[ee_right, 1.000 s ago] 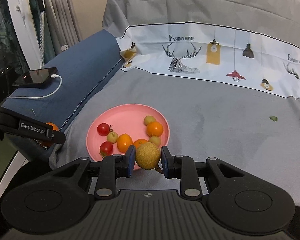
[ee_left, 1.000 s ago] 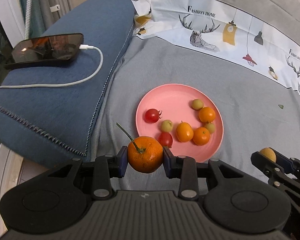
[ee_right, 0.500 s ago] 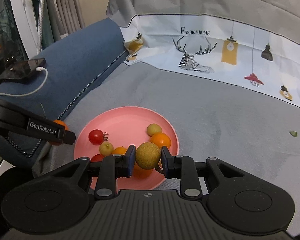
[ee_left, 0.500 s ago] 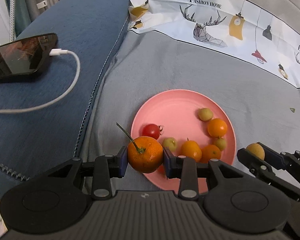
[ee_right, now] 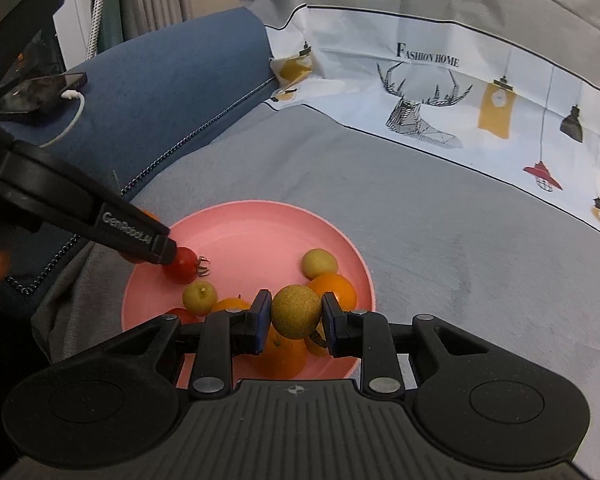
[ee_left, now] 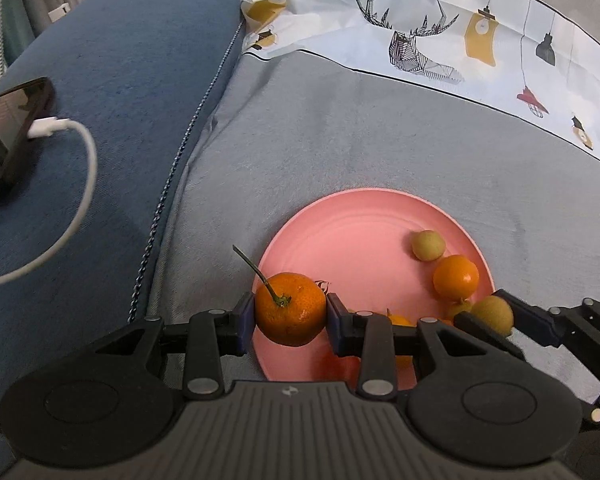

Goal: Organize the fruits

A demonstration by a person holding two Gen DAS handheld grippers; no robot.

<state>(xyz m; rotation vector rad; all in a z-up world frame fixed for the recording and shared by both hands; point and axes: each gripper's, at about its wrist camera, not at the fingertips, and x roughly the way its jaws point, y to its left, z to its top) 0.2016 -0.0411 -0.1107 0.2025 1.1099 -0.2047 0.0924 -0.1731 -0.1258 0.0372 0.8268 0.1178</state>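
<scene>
Pink plate [ee_left: 364,216] lower centre, left gripper [ee_left: 290,314] jaws just eased, mandarin [ee_left: 291,308] between pads, right gripper [ee_right: 296,318] clamped on tan round fruit [ee_right: 296,311].

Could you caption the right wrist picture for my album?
Right gripper carries a speckled tan fruit over a pink plate of small fruits.
</scene>
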